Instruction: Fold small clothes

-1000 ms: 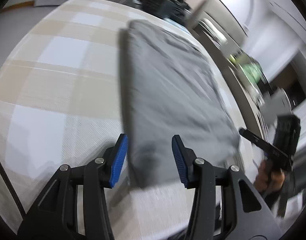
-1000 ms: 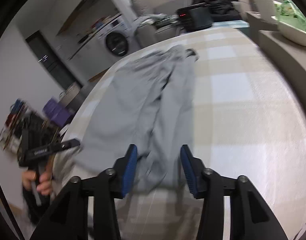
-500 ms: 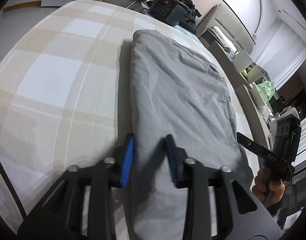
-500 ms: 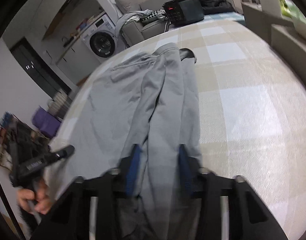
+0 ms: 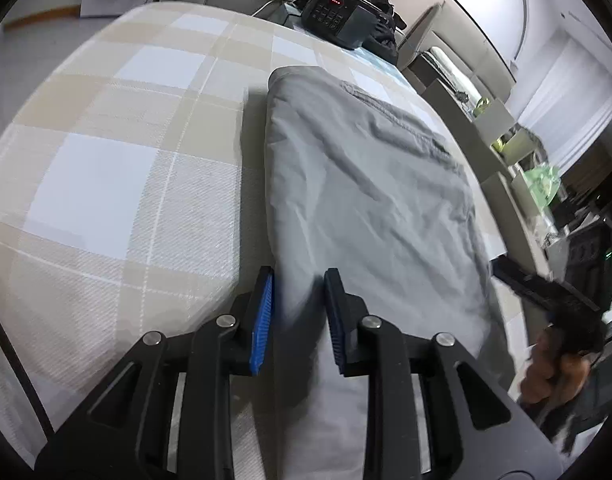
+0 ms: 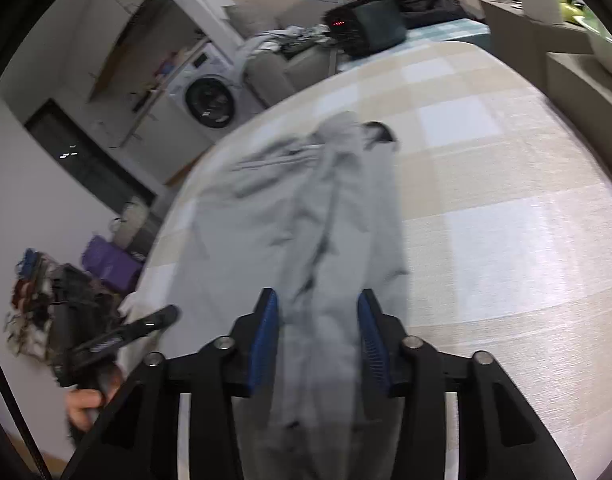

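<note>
1. A grey garment lies spread lengthwise on the checked beige-and-white tabletop, running from the near edge toward 12 o'clock in both wrist views.
2. In the left wrist view the left gripper sits at 6 o'clock over the garment's near left edge. Its blue-padded fingers stand narrowly apart and are opening, with a strip of grey cloth between them; whether the pads press it I cannot tell.
3. In the right wrist view the right gripper is at 6 o'clock over the garment's right-hand fold. Its fingers stand wider and are opening, with a band of cloth between them and gaps at the pads.
4. The right gripper shows blurred at 4 o'clock in the left view, with a hand below it.
5. The left gripper shows at 8 o'clock in the right view, also hand-held.
6. A black box with red digits sits beyond the tabletop's far end at 12 o'clock; a washing machine stands at 10 o'clock in the right view.
</note>
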Motion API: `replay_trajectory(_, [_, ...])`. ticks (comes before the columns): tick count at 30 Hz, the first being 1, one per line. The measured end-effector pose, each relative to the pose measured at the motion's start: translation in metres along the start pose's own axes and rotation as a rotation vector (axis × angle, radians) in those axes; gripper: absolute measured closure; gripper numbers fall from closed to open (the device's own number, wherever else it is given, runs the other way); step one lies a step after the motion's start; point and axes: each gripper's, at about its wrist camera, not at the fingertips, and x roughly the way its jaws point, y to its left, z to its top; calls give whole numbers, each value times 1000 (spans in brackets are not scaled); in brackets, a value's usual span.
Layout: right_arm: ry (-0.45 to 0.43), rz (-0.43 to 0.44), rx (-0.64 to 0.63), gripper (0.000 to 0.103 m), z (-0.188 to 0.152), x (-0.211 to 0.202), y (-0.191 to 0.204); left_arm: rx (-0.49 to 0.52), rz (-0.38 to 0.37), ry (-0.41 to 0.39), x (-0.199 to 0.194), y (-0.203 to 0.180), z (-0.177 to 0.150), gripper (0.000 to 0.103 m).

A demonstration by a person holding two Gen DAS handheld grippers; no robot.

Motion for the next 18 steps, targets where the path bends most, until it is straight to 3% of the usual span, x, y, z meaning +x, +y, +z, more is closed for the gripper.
replay_trajectory(5, [15, -56, -109, 55, -4, 7, 19, 58, 82, -12, -7, -12, -8, 70])
replay_trajectory(7, [5, -57, -130, 34, -7, 2, 21, 81, 107, -25, -14, -15, -13, 65])
replay_trajectory(11, [-80, -79, -209, 15, -17, -21, 25, 129, 153, -81, -35, -22, -23, 44])
replay_trajectory(13, [-109, -81, -249, 4, -25, -33, 27, 158, 159, -114, -47, -26, -30, 30])
replay_trajectory(14, [-115, -86, -260, 0, -29, -38, 27, 171, 167, -127, -52, -29, -33, 18])
replay_trajectory(16, [-151, -86, -278, 0, -38, -51, 27, 202, 183, -179, -66, -35, -43, 14])
replay_trajectory(18, [-206, -73, -283, 0, -48, -66, 26, 223, 191, -219, -78, -39, -53, 0])
